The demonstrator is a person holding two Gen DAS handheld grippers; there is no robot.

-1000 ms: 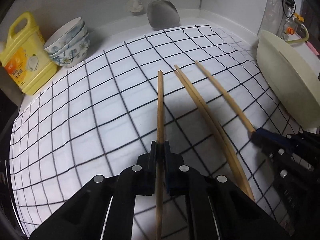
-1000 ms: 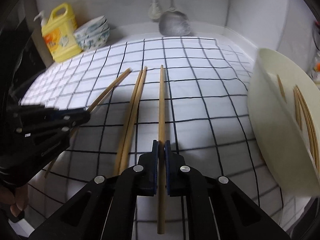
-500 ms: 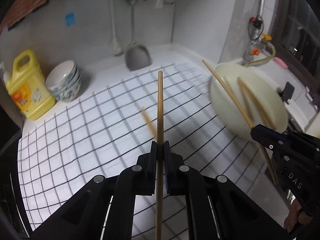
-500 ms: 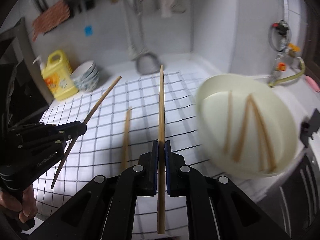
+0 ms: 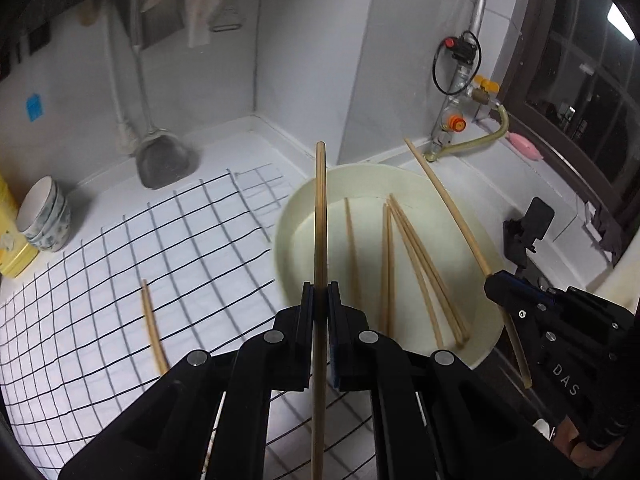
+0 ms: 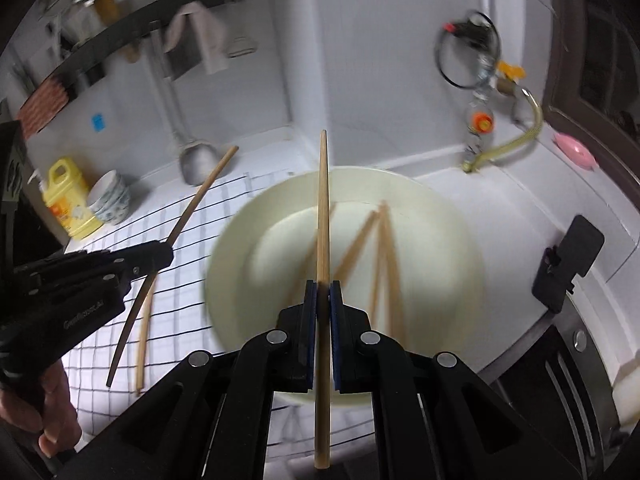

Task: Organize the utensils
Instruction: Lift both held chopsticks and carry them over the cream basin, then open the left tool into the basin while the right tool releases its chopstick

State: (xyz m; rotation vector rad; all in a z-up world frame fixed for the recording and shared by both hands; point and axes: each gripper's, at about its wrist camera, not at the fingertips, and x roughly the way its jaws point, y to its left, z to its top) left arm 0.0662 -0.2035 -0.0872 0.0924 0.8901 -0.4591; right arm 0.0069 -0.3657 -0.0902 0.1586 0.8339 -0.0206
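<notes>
My left gripper [image 5: 320, 292] is shut on a wooden chopstick [image 5: 321, 216] that points forward over the near rim of a cream basin [image 5: 288, 216]. My right gripper [image 6: 322, 290] is shut on a second chopstick [image 6: 323, 208], held above the same basin [image 6: 224, 280]. Several chopsticks [image 5: 404, 256] lie inside the basin. On the checked cloth [image 5: 120, 280] lies a loose chopstick [image 5: 152, 328], in the right wrist view a loose chopstick [image 6: 142, 336] too. Each gripper shows in the other's view: the right gripper [image 5: 494, 280] and the left gripper [image 6: 166, 254].
A yellow detergent bottle [image 6: 68, 200] and stacked bowls [image 5: 44, 216] stand at the back left. A metal spatula [image 5: 160, 160] hangs against the wall. A gas valve with hose [image 5: 460, 120] and a pink soap dish [image 5: 524, 146] are at the back right. A black clip [image 6: 568, 260] sits right of the basin.
Both grippers lifted their chopsticks off the checked cloth and swung right, from over the cloth to above the cream basin. The loose chopsticks on the cloth now lie far to the left.
</notes>
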